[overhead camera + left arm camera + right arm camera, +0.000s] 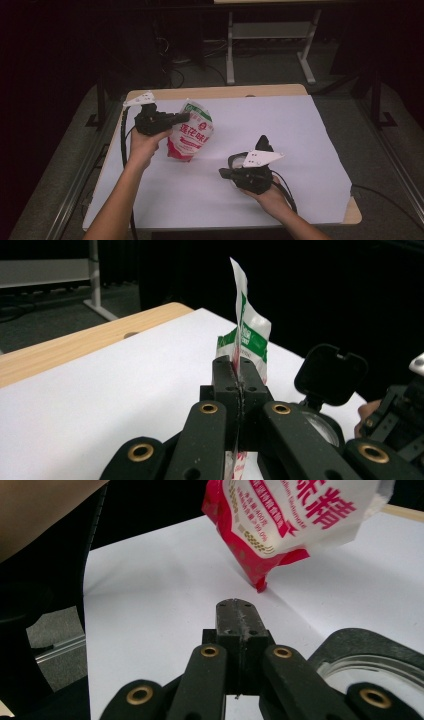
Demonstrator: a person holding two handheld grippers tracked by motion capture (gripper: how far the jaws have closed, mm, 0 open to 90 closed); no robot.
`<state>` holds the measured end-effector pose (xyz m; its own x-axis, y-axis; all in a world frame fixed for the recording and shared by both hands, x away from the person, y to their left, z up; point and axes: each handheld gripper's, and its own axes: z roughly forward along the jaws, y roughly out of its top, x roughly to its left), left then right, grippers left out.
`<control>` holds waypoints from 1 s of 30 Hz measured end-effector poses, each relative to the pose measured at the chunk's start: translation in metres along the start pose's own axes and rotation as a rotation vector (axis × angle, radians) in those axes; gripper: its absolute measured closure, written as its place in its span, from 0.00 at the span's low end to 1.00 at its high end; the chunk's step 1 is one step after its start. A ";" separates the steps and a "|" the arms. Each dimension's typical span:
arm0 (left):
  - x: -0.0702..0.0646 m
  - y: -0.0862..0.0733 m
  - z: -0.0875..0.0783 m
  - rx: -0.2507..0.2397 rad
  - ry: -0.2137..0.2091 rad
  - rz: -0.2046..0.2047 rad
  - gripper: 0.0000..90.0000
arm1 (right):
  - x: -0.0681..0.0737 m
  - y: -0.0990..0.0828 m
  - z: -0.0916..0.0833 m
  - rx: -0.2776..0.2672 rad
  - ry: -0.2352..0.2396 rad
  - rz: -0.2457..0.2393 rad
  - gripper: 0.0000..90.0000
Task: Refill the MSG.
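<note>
Seasoning pouch (191,131), red and white with a green top, hangs tilted over the left-centre of the white sheet (300,130), its lower corner at or near the paper. Left gripper (177,118) has its jaws pressed on the pouch's upper edge. Right gripper (226,172), jaws pressed together on nothing, lies near and right, beside a round jar with an open black flip lid (239,162). Risks: thin film could slide out of that narrow pinch; a swinging pouch could strike the jar; contents may miss the opening if poured.
</note>
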<state>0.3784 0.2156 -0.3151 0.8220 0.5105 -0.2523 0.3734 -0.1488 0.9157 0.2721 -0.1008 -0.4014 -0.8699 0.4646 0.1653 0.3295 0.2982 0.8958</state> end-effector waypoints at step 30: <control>0.023 -0.054 -0.084 -0.002 0.070 -0.021 1.00 | -0.014 0.002 -0.011 -0.001 -0.017 0.009 1.00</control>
<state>0.3410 0.3064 -0.3446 0.7819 0.5717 -0.2486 0.3893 -0.1363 0.9110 0.2813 -0.1161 -0.3974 -0.8605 0.4814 0.1668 0.3371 0.2925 0.8949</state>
